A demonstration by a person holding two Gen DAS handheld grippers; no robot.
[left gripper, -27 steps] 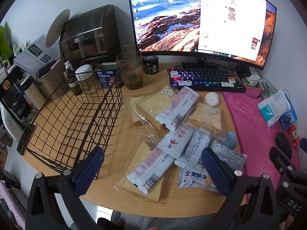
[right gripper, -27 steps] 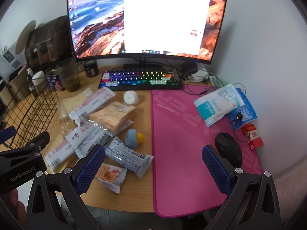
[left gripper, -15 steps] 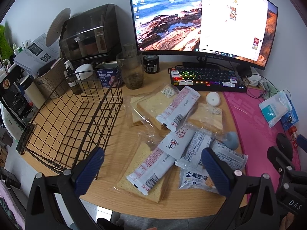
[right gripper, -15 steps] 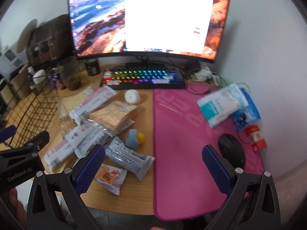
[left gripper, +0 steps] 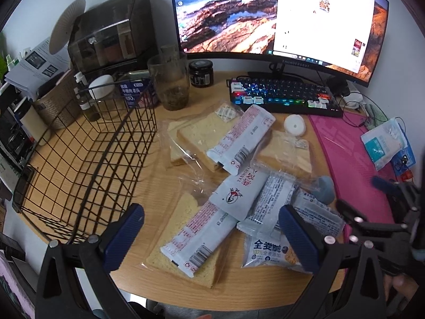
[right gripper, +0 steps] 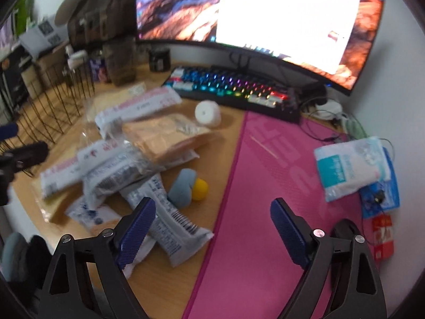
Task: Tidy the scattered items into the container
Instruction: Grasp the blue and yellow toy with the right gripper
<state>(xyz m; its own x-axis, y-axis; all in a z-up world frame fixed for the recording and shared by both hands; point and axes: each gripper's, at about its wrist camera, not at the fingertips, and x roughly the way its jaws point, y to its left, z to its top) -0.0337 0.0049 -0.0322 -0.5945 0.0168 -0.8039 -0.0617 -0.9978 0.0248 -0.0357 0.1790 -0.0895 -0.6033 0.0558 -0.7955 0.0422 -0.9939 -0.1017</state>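
1. Your curved monitor stands at the back of the wooden desk; a backlit keyboard lies just in front of it.
2. The pink desk mat covers the desk's right side; a white-and-teal packet rests on it.
3. The black wire basket, your container, sits on the left of the desk, with nothing visible inside it.
4. The scattered items lie in a heap between basket and mat: bagged bread slices; long white snack packets overlapping them; a whole-wheat cracker packet nearest you.
5. A blue-and-yellow toy lies beside the heap, near the mat's edge.
6. Your left gripper hovers over the nearest bread with jaws spread wide, grasping nothing; your right gripper hangs over the mat's edge, likewise released.
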